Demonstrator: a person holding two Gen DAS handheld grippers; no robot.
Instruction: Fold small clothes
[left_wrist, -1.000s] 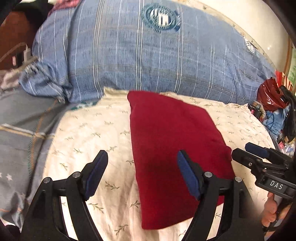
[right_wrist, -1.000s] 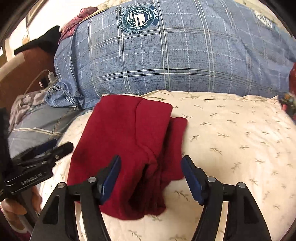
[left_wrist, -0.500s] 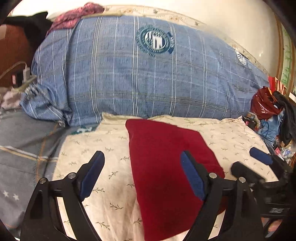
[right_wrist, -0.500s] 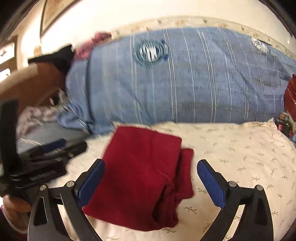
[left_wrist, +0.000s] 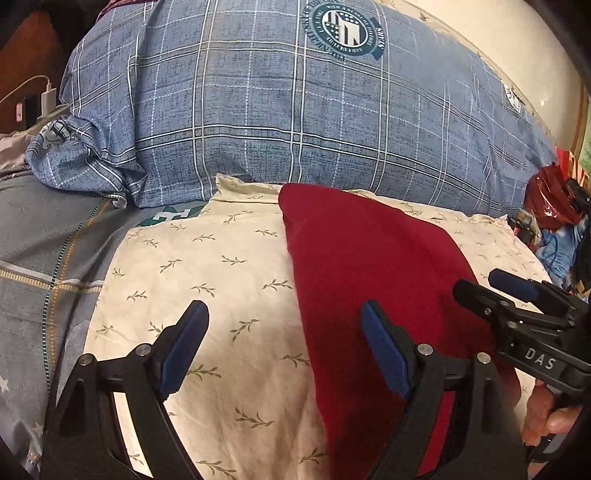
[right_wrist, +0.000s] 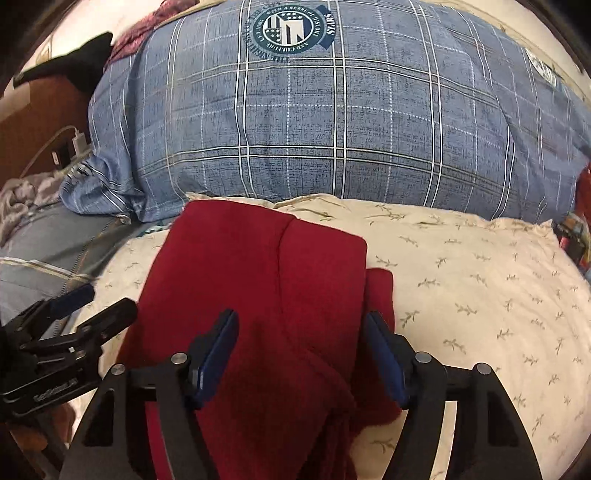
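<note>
Biggest thing around is the blue plaid pillow (left_wrist: 295, 122) with a round teal crest, filling everything beyond the fingertips in both views. Under both grippers is a cream pillow (left_wrist: 229, 266) with a little leaf-sprig print, and off past the left gripper's left finger there's a grey striped bedsheet (left_wrist: 40, 258). Further that way a white charger (left_wrist: 48, 99) with its cable sits at the edge. A red plastic bag (left_wrist: 546, 203) and some clutter sit well past the right finger side, too jumbled to sort out.

The dark red garment (right_wrist: 266, 295) lies flat on the cream pillow, already folded into a longish block, with one layer edge running up the middle and a narrower strip sticking out on the right side.

The left gripper (left_wrist: 284, 339) has its fingers wide apart over the pillow; the right finger sits above the garment's left edge, the left one over bare pillow. The right gripper (right_wrist: 301, 354) has just been closing in, fingers still apart, both hovering over the garment, with nothing pinched as far as the view shows. Whether the tips touch the cloth is hard to tell.

The garment's near end is cut off behind the gripper bodies. A bit of hand (left_wrist: 543, 417) shows under the right gripper.
</note>
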